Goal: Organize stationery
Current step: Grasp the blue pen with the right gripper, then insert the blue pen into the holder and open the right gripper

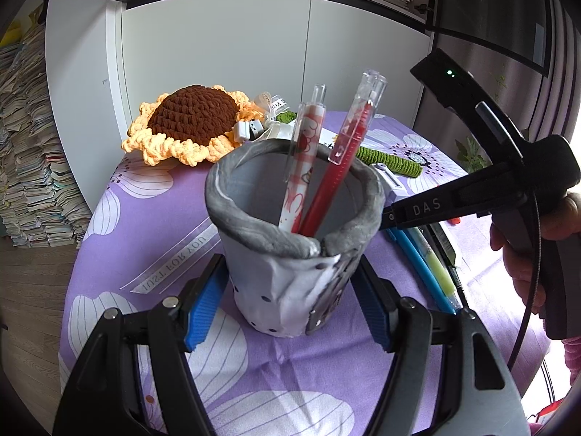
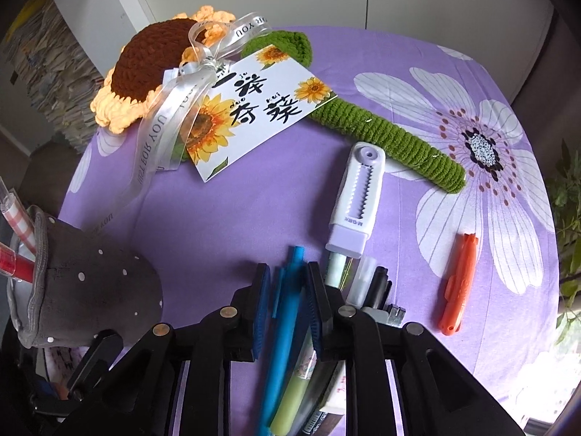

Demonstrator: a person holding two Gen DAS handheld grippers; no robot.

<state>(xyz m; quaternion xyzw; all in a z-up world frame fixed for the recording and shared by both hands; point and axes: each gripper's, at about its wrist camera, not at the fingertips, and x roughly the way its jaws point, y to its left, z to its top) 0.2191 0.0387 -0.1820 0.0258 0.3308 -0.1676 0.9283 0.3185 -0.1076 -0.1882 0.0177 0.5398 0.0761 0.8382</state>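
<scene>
A grey fabric pen holder (image 1: 290, 254) stands on the purple flowered cloth (image 1: 152, 239), held between the blue pads of my left gripper (image 1: 288, 309), which is shut on it. Inside stand a red pen (image 1: 337, 167) and a red-and-white patterned pen (image 1: 301, 167). The holder also shows at the left of the right wrist view (image 2: 90, 290). My right gripper (image 2: 287, 290) straddles a blue pen (image 2: 287, 312) lying on the cloth, jaws close beside it, still slightly apart. A green highlighter (image 2: 294, 399) and other pens (image 2: 374, 290) lie next to it.
A crocheted sunflower (image 2: 145, 61) with green stem (image 2: 392, 138), ribbon and printed card (image 2: 254, 105) lies at the back. A white-lilac correction tape (image 2: 357, 196) and an orange cutter (image 2: 459, 283) lie on the cloth. White cabinets (image 1: 254, 47) stand behind; paper stacks (image 1: 29, 145) at left.
</scene>
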